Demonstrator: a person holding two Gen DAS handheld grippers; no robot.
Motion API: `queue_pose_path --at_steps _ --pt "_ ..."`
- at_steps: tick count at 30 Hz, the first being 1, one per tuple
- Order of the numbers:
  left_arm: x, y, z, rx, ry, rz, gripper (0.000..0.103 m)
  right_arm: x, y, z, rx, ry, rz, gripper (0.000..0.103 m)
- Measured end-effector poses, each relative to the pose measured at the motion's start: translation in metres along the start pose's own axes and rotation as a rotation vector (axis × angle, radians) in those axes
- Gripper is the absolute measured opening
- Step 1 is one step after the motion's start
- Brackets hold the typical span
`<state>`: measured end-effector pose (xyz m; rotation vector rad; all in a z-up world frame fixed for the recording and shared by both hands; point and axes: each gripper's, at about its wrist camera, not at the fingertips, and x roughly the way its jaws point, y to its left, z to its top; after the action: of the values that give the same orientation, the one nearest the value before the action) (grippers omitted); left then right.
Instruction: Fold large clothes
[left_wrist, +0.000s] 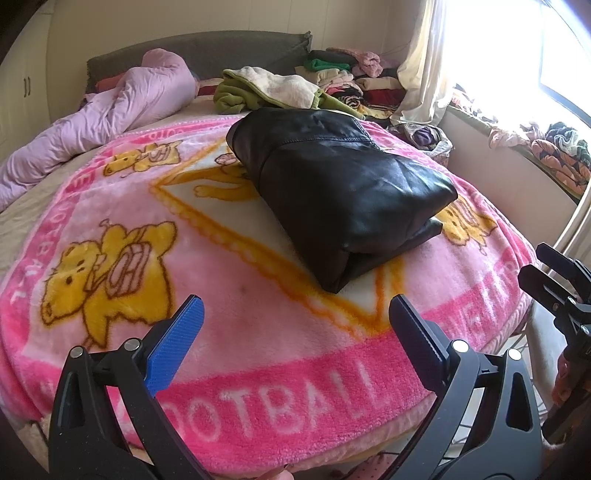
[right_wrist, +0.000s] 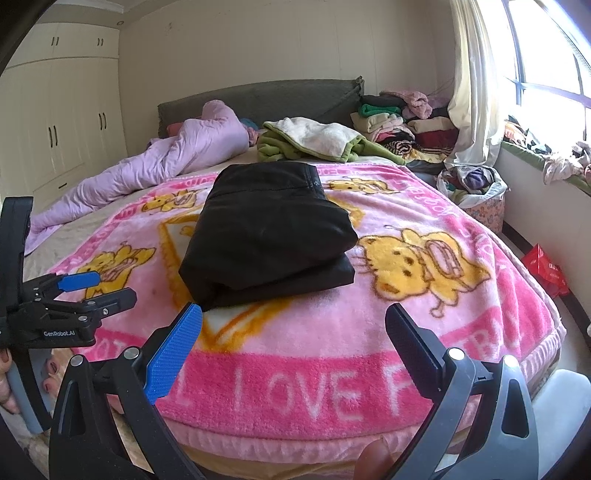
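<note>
We see the folded black jacket (left_wrist: 340, 192) on the pink blanket (left_wrist: 258, 369), green fleece (left_wrist: 236, 96) and clothes pile (left_wrist: 351, 74) behind, left gripper (left_wrist: 295, 325) and right gripper (right_wrist: 295, 328) both wide, empty.

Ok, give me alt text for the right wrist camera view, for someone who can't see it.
A folded black jacket lies on a pink cartoon blanket covering a bed, with the open right gripper held empty in front of it. The left gripper shows at the left edge, and piled clothes sit by the headboard.
</note>
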<state>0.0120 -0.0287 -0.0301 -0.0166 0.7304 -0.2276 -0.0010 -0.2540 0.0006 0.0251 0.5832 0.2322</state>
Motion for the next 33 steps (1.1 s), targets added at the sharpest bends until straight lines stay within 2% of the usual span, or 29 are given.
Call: queue_pose_path --at_steps 15,23,30,33 --pt "0.000 -0.001 0.000 0.001 0.000 0.000 0.094 0.000 0.001 -0.002 -0.010 0.000 -0.007 0.099" --pt "0.001 0.003 0.001 -0.002 0.019 0.026 0.094 0.002 -0.001 -0.003 0.000 0.010 -0.019 0.099" --pt "0.010 0.002 0.002 0.013 0.053 0.041 0.094 -0.011 -0.023 -0.011 0.072 -0.028 -0.073 0.099" --pt "0.007 0.010 0.007 -0.012 0.039 0.041 0.094 -0.020 -0.049 -0.020 0.143 -0.029 -0.115 0.099"
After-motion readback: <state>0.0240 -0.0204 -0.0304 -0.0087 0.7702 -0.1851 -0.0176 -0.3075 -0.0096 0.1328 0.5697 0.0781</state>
